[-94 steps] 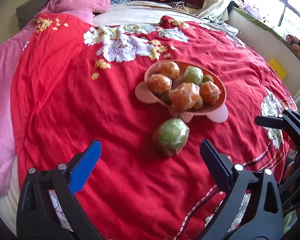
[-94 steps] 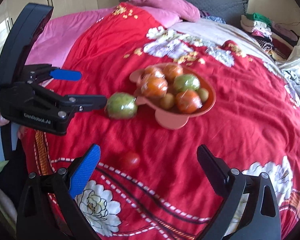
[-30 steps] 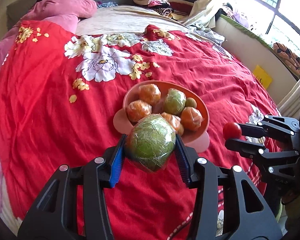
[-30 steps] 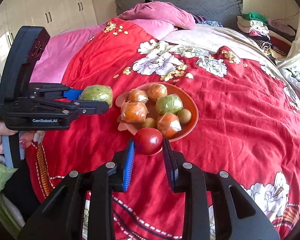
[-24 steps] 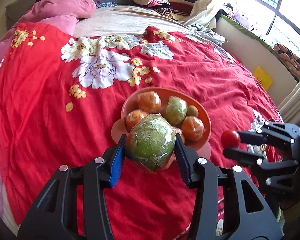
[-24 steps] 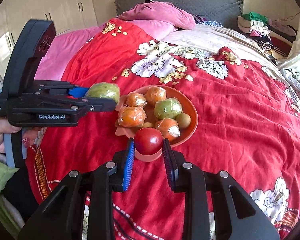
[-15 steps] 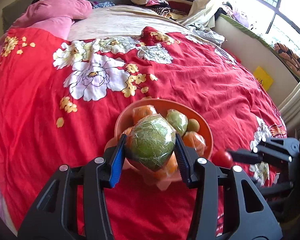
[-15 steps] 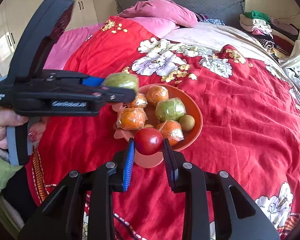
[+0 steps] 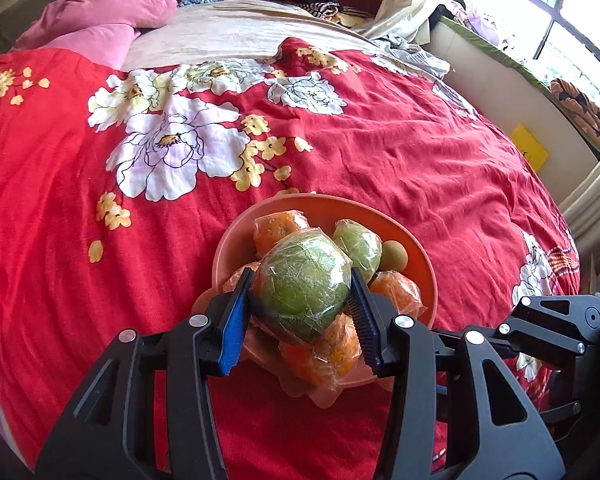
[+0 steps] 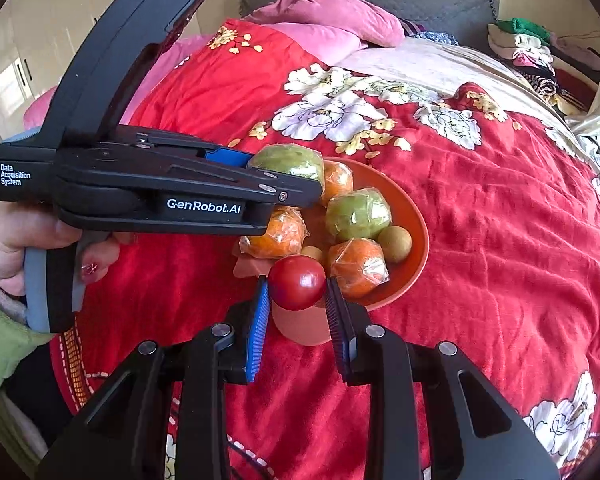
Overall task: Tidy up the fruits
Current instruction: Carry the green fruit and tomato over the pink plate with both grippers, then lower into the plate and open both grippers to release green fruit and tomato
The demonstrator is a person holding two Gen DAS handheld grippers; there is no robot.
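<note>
Fruits were the whole matter here, and both that were still loose sat clamped in tools above the orange bowl on the red flowered bedspread. On the left, the left gripper was clenched on a large green fruit wrapped in film, its pads pressing on either flank; from the other camera that fruit hung over the bowl's far-left rim, above a wrapped orange. The hand holding that tool was off to the left of the bowl. Further right, the right gripper was closed on a small red fruit, which sat over the near edge of the bowl, just in front of another wrapped orange. The relation that counted, as I judged it, was that each fruit already lay over the pile rather than beside the bowl, so the way left was downward. The green one looked nearer to a landing spot, though the heap beneath was crowded, and a round fruit set on top could well roll. A green wrapped fruit and a small brownish one filled the bowl's right side.
</note>
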